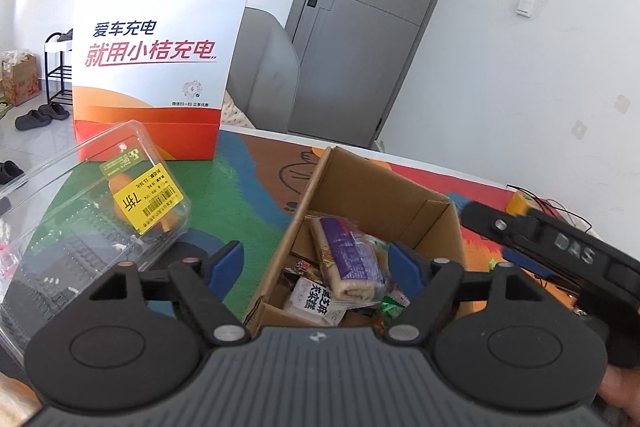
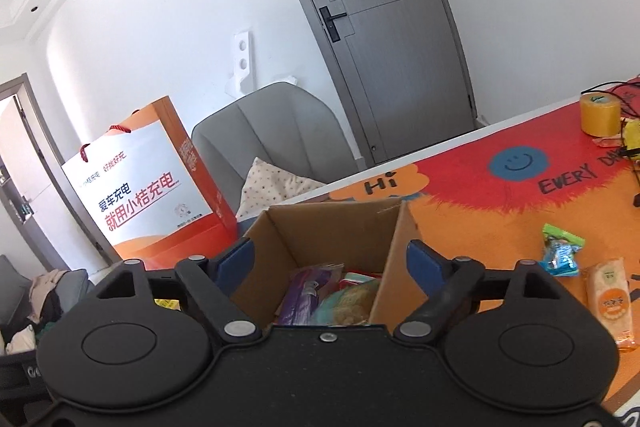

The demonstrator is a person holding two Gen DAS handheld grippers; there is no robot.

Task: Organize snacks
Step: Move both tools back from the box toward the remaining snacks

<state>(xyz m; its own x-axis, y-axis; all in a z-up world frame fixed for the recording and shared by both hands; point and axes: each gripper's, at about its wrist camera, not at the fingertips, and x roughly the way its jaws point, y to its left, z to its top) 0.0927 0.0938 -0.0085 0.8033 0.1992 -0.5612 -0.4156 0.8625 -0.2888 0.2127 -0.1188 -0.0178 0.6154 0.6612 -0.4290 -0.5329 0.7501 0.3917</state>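
Over the cardboard box [image 1: 384, 203] we're hovering both grippers, left gripper [image 1: 316, 263] and right gripper [image 2: 330, 261], jaws spread wide, holding nothing. Snacks [image 1: 348, 259] are sitting inside; two packets [image 2: 560, 255] are lying on the mat [image 2: 480, 219] just beside the box.

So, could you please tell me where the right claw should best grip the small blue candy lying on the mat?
Probably at the candy's bulging blue middle, coming from above. It lies flat on the mat with its green crimped end up-left, so the flat ends offer little to pinch. The right claw, open over the cardboard box, would shift right; the orange-label pack lies close by.
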